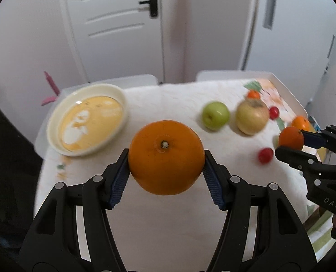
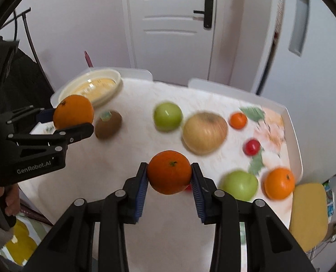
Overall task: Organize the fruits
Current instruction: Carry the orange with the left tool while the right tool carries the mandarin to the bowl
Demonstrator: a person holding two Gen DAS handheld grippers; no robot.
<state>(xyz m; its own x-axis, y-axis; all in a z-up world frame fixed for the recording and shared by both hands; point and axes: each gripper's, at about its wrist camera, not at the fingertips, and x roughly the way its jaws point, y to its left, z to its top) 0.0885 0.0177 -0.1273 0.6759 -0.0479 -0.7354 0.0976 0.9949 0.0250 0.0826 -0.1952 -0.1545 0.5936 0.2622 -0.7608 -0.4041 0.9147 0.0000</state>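
My left gripper (image 1: pixel 165 158) is shut on a large orange (image 1: pixel 165 156) and holds it above the white table; it also shows in the right wrist view (image 2: pixel 74 115). My right gripper (image 2: pixel 169 172) is shut on a small tangerine (image 2: pixel 169 171), seen too in the left wrist view (image 1: pixel 291 138). On the table lie a green apple (image 2: pixel 167 116), a yellow apple (image 2: pixel 204 132), a second green apple (image 2: pixel 240 184), a kiwi (image 2: pixel 108 124), a tangerine (image 2: pixel 279 183), a smaller tangerine (image 2: pixel 238 120) and a red cherry tomato (image 2: pixel 251 146).
A cream bowl with a yellow inside (image 1: pixel 88 122) stands at the table's back left. A flowered cloth (image 2: pixel 270 127) lies at the back right. A white door (image 2: pixel 172 22) is behind the table. A yellow stool (image 2: pixel 308 215) stands at the right.
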